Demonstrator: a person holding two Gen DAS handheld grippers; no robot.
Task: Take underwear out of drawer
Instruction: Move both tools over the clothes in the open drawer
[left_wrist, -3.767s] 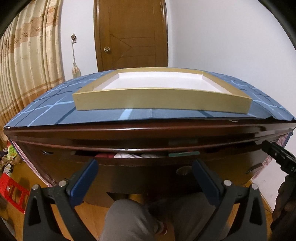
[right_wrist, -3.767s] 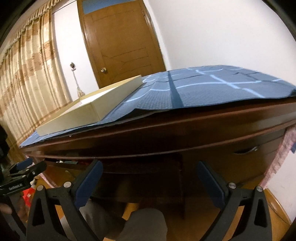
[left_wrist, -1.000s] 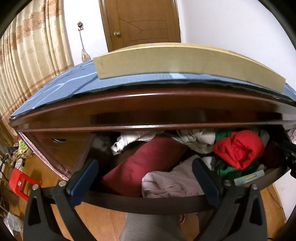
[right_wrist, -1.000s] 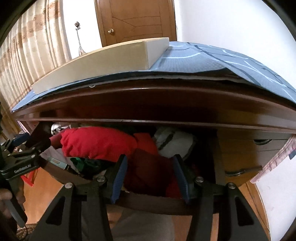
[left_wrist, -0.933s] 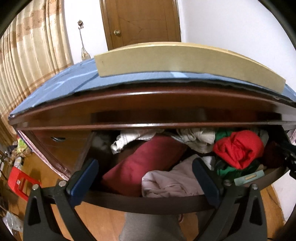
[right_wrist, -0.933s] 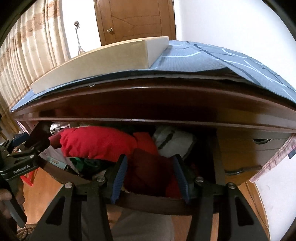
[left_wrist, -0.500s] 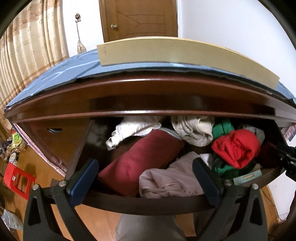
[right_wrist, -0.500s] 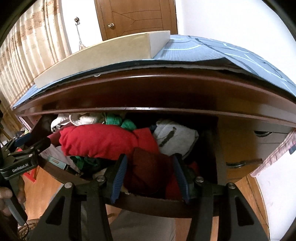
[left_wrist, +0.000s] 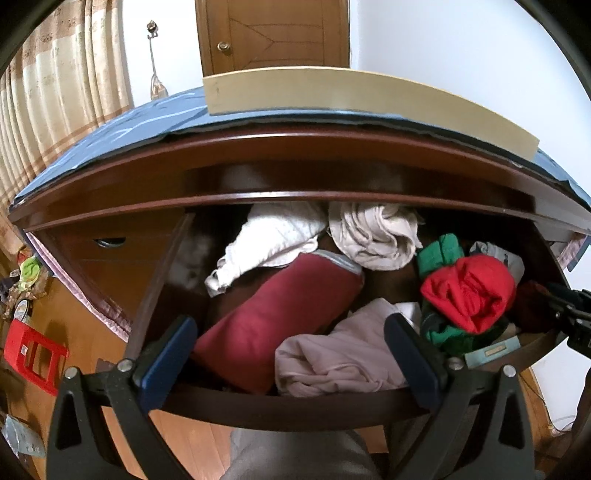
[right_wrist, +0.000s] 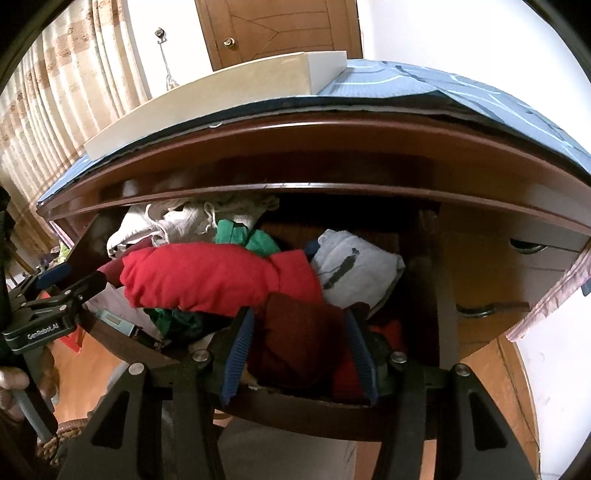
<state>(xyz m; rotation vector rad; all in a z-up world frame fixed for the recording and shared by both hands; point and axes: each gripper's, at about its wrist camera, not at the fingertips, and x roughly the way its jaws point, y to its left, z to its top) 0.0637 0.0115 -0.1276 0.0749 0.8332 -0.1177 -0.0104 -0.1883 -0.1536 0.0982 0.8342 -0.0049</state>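
The dark wooden drawer (left_wrist: 295, 406) stands pulled out, packed with bundled clothes. My left gripper (left_wrist: 290, 325) is open wide over its front rim, with a maroon roll (left_wrist: 280, 317) and a pale pink-grey garment (left_wrist: 340, 354) beyond its fingers. White (left_wrist: 269, 243) and cream (left_wrist: 373, 236) cloths lie further back, and a red bundle (left_wrist: 469, 291) lies on green cloth at the right. My right gripper (right_wrist: 299, 317) stands half open over the drawer's right end (right_wrist: 314, 402). A dark red garment (right_wrist: 299, 332) lies between its fingers, and I see no pinch. Beside it lie the red bundle (right_wrist: 214, 277) and a grey-white garment (right_wrist: 354, 266).
A beige tray (left_wrist: 369, 92) sits on the blue patterned cloth (left_wrist: 122, 129) that covers the dresser top, which overhangs the drawer. Shut drawers with metal handles (right_wrist: 480, 310) flank it. A red stool (left_wrist: 33, 354) is on the floor at left, and the person's knee (left_wrist: 295, 454) is under the drawer.
The drawer, nearly shut at first, is now pulled out. My right gripper's jaws have narrowed. Over the last second both views tipped down, so more of the clothes shows.
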